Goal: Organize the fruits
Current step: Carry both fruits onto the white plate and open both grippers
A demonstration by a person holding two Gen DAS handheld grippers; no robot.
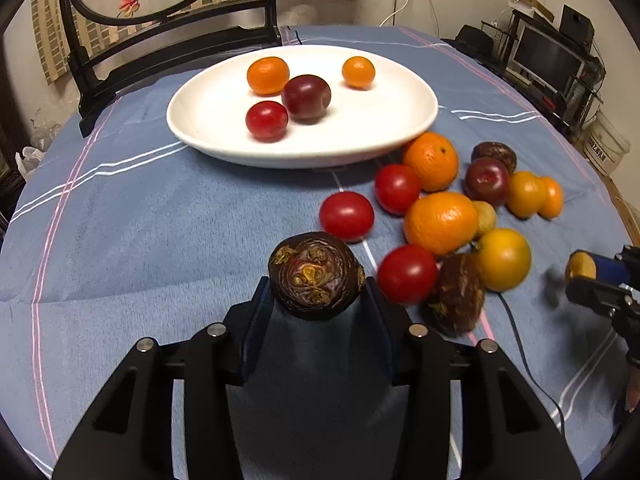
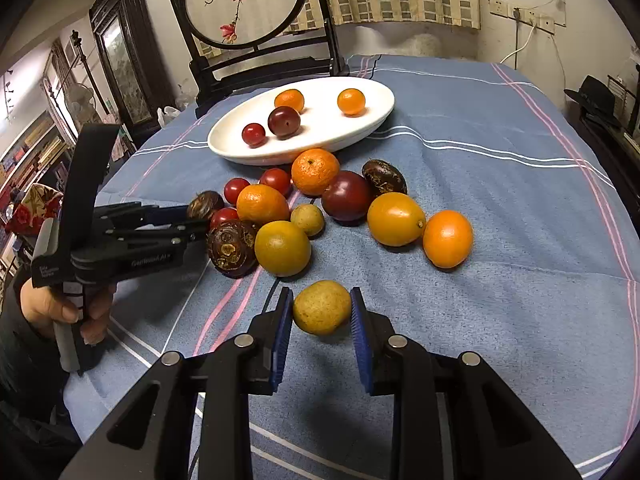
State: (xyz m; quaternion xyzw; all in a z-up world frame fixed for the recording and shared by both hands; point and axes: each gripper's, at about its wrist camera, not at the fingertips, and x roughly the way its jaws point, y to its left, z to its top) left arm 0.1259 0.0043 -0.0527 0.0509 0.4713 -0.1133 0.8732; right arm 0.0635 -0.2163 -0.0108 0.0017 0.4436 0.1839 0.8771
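**fruitbot_fan:** So where are we at? In the left wrist view the left gripper point(image 1: 318, 280) is clamped on a dark wrinkly passion fruit point(image 1: 316, 274), fingers snug on both sides, sitting low centre of the frame. The white plate point(image 1: 400, 136) is straight ahead in the upper middle, already carrying two small oranges, a plum and a cherry tomato.

**umi_tinkerer:** Yep, and the right gripper point(image 2: 322, 312) has its blue pads around a small yellowish fruit point(image 2: 322, 306), lower centre of the right wrist view. The pads look to be just touching it, or a hair off. I can't tell if it's actually squeezed yet.

**fruitbot_fan:** Rest of the pile point(image 2: 320, 208) is loose on the blue cloth over the desk point(image 2: 520, 200), just below the plate's near rim.

**umi_tinkerer:** My take for the carry: lift the passion fruit clear before heading forward, since a cherry tomato point(image 1: 346, 216) sits right on the line to the plate. Come over the near rim, and let go low in the bare left part of the plate so nothing rolls into the plum.

**fruitbot_fan:** And grip force?

**umi_tinkerer:** Passion fruit shell probably tolerates a firm hold. The yellow one looks softer, so I'd close gently there. Also stagger the two grippers, they'd crowd each other at the plate.
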